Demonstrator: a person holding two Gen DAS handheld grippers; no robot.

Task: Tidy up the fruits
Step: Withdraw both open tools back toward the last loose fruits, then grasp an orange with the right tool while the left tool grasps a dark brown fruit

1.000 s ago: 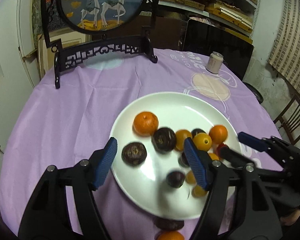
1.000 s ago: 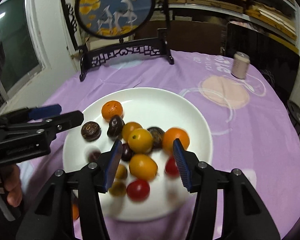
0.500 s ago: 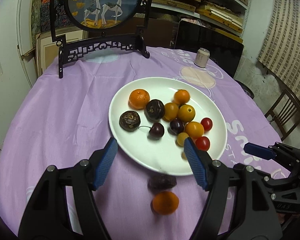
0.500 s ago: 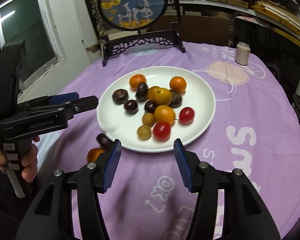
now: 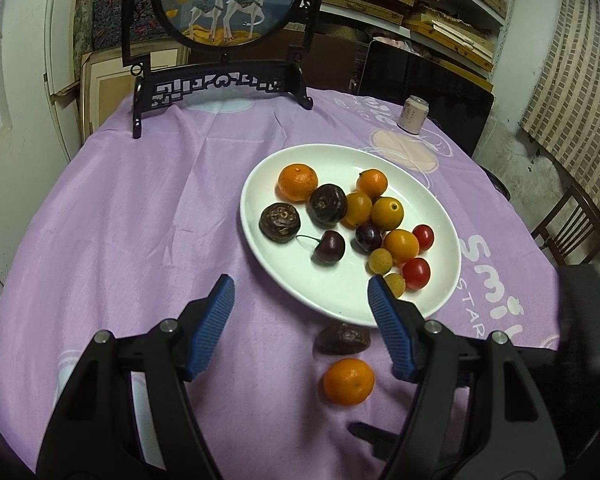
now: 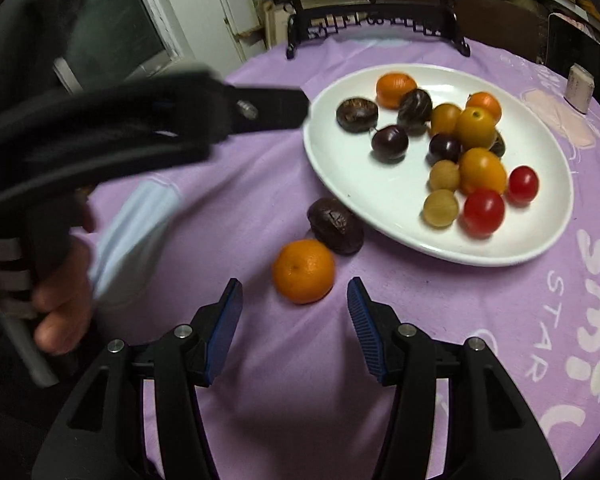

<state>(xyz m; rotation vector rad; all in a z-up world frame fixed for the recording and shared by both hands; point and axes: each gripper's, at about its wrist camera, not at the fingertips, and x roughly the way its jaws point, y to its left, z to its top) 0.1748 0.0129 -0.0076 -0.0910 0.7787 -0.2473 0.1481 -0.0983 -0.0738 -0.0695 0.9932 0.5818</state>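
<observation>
Right gripper point(image 6: 294, 300) apart, empty, near round orange mandarin point(image 6: 303, 271) on purple-clothed tabletop point(image 6: 240, 184); nudge risks rolling it. Left gripper point(image 5: 300, 304) apart, empty.

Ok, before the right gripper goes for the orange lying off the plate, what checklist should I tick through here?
1. Right gripper open, nothing between its fingers: ok.
2. Mandarin orange on the purple cloth sits just ahead of those fingers, roughly centred: ok.
3. Wrinkled dark passion fruit beside the orange, close enough to get nudged: not ok.
4. Left gripper open and empty: ok.
5. Free space on the white plate for more fruit: ok.
6. Whether passion fruit touches the plate rim: cannot tell.
</observation>
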